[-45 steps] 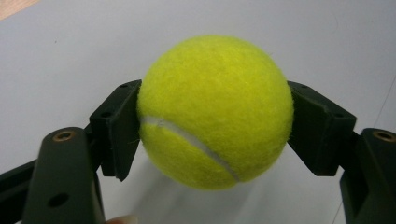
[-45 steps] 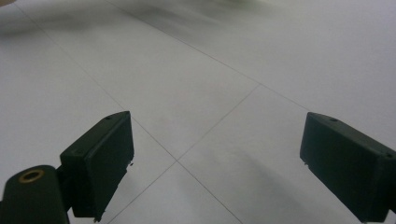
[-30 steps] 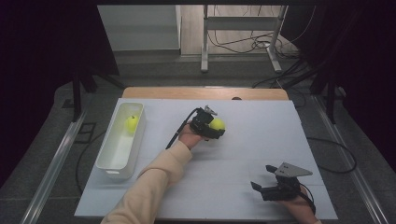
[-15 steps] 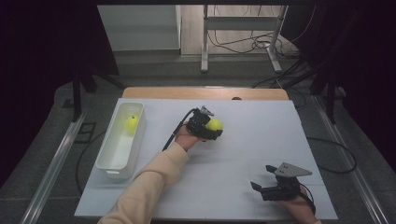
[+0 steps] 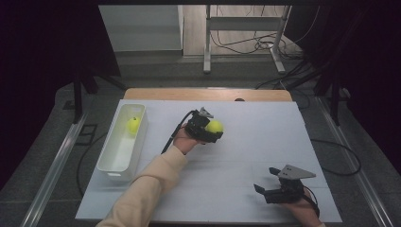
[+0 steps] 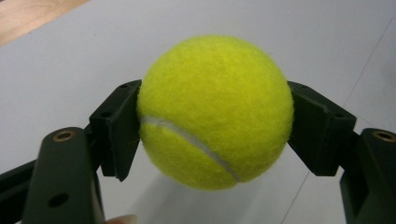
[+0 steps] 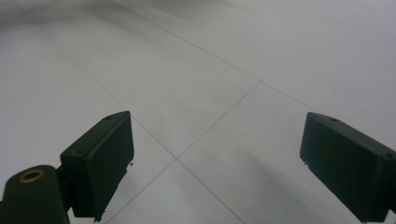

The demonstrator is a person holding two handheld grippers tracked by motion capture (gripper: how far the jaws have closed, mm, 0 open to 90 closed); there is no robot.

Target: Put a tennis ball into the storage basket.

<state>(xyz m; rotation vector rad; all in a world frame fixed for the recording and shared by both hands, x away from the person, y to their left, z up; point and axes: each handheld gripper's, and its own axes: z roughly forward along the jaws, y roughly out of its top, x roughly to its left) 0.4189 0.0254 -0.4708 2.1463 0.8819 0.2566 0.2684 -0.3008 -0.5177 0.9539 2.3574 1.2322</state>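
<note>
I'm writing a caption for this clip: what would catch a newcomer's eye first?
The bright yellow tennis ball, clamped between the left gripper's black jaws above the middle of the white table. Next, a second yellow ball lying in the white tray at the table's left edge.

The ball [image 6: 215, 112] in the left tongs [image 6: 215, 126] is a bright yellow-green, fuzzy, with a single white seam curving across its lower half. The tongs themselves are matt black, with small brass-coloured rings at their screw points. A second ball [image 5: 133, 125], the same yellow-green, sits in a plain white tray [image 5: 113, 163]. The desk [image 5: 265, 137] is a pale grey-white sheet crossed by thin dark lines, with a strip of light wood along its far edge. The right tongs [image 5: 270, 182] are black too, topped by a grey three-cornered plate. The sleeve [image 5: 142, 194] on the left arm is a soft cream. The floor [image 5: 42, 156] around is dark grey.
</note>
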